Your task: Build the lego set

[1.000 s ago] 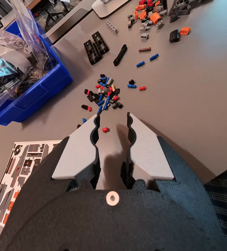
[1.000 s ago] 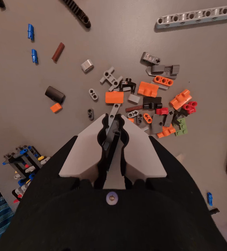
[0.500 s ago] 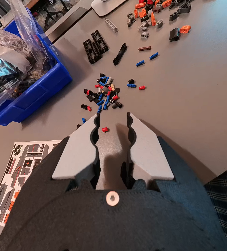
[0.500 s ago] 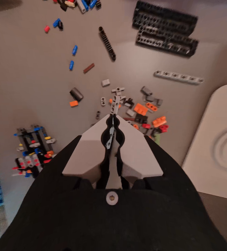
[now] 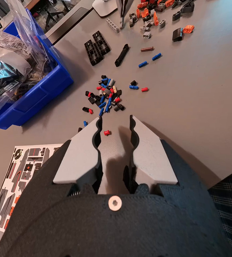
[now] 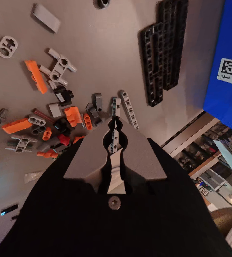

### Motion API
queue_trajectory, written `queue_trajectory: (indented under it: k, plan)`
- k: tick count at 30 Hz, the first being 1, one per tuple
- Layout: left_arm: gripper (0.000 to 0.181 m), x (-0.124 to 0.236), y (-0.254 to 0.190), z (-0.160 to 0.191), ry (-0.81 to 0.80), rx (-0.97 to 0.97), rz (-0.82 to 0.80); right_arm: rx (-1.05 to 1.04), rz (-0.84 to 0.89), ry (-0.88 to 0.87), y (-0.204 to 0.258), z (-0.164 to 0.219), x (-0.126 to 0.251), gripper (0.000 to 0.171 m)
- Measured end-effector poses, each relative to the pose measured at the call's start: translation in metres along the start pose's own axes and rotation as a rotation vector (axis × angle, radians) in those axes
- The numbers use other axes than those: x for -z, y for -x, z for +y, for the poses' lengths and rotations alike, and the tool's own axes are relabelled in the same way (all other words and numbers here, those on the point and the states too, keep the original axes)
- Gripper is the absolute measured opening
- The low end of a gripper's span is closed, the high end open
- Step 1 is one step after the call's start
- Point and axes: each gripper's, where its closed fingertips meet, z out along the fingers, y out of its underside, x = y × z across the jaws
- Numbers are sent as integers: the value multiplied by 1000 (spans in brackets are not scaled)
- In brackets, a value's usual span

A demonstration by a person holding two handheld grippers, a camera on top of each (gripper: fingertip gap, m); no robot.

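My right gripper (image 6: pixel 115 118) is shut on a thin light grey beam with holes (image 6: pixel 116 107), which sticks out past the fingertips above the table. A longer grey beam (image 6: pixel 130 109) lies just to its right. A pile of orange, grey, black and red parts (image 6: pixel 70 116) lies to its left. My left gripper (image 5: pixel 116 118) is open and empty, low over the table, with a red pin (image 5: pixel 107 132) between its fingers. A heap of small blue, black and red pins (image 5: pixel 107 96) lies just ahead. The right gripper with its beam shows blurred at the far top of the left wrist view (image 5: pixel 122 15).
A blue bin (image 5: pixel 29 97) holding plastic bags stands at the left; it also shows in the right wrist view (image 6: pixel 226 41). Two black frames (image 5: pixel 97 48) and a black toothed bar (image 5: pixel 122 55) lie beyond the pins. A sticker sheet (image 5: pixel 15 173) lies near left. A white base (image 5: pixel 105 7) stands far. Some 30 cm of space lies between my two pairs of fingers.
My right gripper has lifted the grey beam out of the parts pile and swung round toward the black frames and the blue bin. My left gripper has stayed still and open.
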Motion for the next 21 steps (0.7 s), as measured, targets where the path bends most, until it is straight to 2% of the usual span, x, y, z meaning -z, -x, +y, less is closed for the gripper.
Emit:
queue_trajectory:
  k: [2, 4, 9, 12, 15, 21]
  plan:
    - [38, 0, 0, 0, -5, 8, 3, -10, 34, 13, 0, 1, -6, 9]
    - [38, 1, 1, -1, -11, 18, 6, -68, 39, 7, 1, 5, -2, 10]
    - [38, 1, 3, -2, -16, 44, 20, -424, -19, -34, 4, 28, 11, 5]
    - [38, 2, 3, -3, -25, 53, 22, -531, -64, -36, 11, 37, 5, 6]
    - [38, 3, 3, -3, -30, 41, 15, -509, -75, -8, 16, 42, -5, 1]
    - [38, 0, 0, 0, -5, 9, 10, -416, -12, 4, -3, 47, -16, 0]
